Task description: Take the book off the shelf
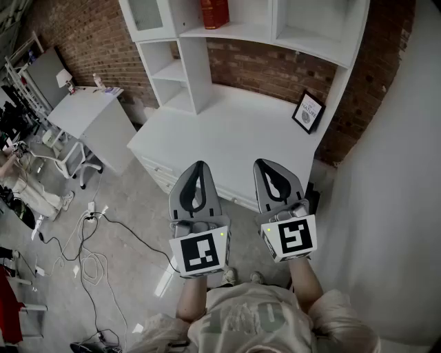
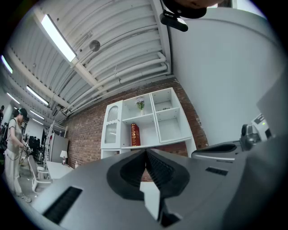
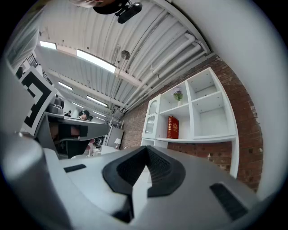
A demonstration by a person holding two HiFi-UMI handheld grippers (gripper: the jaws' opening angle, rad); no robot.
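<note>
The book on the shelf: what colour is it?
Deep red with gold markings on the spine. The book shows best in the right gripper view.

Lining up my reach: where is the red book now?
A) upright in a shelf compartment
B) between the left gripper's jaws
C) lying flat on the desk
A: the red book stands upright in a compartment of the white shelf unit.

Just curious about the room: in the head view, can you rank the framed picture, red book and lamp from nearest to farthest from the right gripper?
From the right gripper:
1. Framed picture, on the desk's right.
2. Red book, up on the shelf.
3. Lamp, on the far-left side table.
</note>
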